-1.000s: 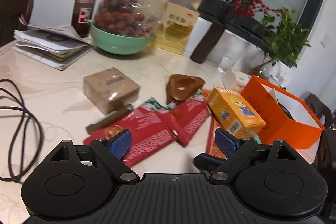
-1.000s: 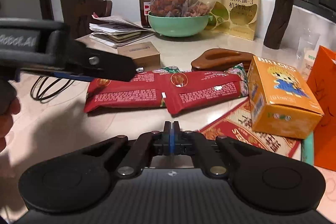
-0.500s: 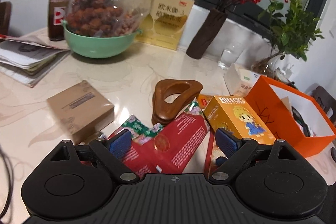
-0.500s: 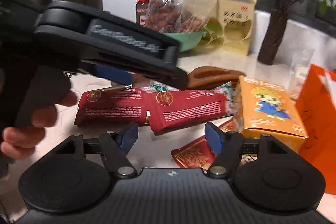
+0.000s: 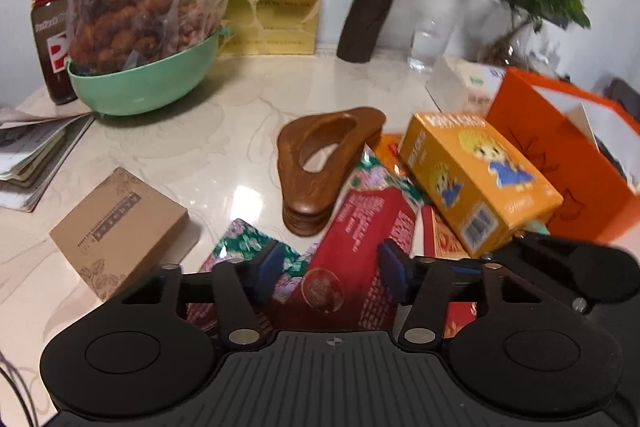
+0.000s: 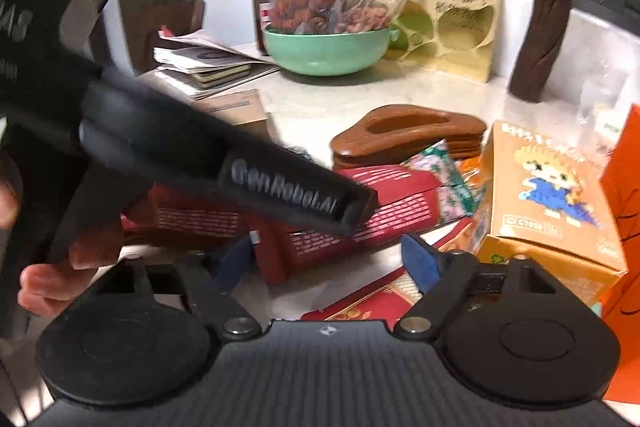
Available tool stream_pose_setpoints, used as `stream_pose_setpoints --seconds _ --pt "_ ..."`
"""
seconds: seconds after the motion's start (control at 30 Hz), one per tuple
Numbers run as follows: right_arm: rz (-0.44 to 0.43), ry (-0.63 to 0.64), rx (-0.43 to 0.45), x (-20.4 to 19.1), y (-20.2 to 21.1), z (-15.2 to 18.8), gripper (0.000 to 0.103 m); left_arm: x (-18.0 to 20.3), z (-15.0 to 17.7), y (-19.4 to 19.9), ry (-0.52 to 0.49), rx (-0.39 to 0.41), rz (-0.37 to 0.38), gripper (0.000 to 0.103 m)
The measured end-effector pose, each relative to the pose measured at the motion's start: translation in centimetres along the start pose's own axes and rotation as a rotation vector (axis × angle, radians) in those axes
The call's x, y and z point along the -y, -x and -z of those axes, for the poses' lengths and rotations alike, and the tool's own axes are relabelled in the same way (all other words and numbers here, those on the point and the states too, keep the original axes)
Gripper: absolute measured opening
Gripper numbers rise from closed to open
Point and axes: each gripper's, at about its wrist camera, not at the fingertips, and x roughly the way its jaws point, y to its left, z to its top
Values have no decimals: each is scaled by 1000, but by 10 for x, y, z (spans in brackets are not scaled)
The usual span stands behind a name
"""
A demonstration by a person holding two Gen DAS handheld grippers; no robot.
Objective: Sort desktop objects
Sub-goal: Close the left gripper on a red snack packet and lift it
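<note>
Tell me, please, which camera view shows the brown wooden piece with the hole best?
The left wrist view shows it best: the wooden piece is seen from above, its hole open to view and nothing covering it. In the right wrist view the wooden piece appears low and side-on, so its hole looks like a narrow slot.

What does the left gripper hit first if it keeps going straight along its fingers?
Likely the red snack packet: it lies between the left gripper fingers, whose jaws have just been closing. Contact isn't clear yet; the wooden piece sits beyond.
</note>
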Motion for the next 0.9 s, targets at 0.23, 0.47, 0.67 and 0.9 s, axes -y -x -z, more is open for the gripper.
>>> stream_pose_setpoints --seconds 0.23,0.47,0.67,0.9 --pt "-78 35 -25 -3 21 10 51 17 11 14 -33 -15 -17 49" --pt "-115 -7 -14 -2 41 22 54 26 26 32 -44 -35 0 36" --pt "-106 -54 21 -2 56 25 75 35 29 42 -21 -39 52 48" --pt "-29 -53 33 -4 51 17 81 41 21 34 -8 -27 35 60"
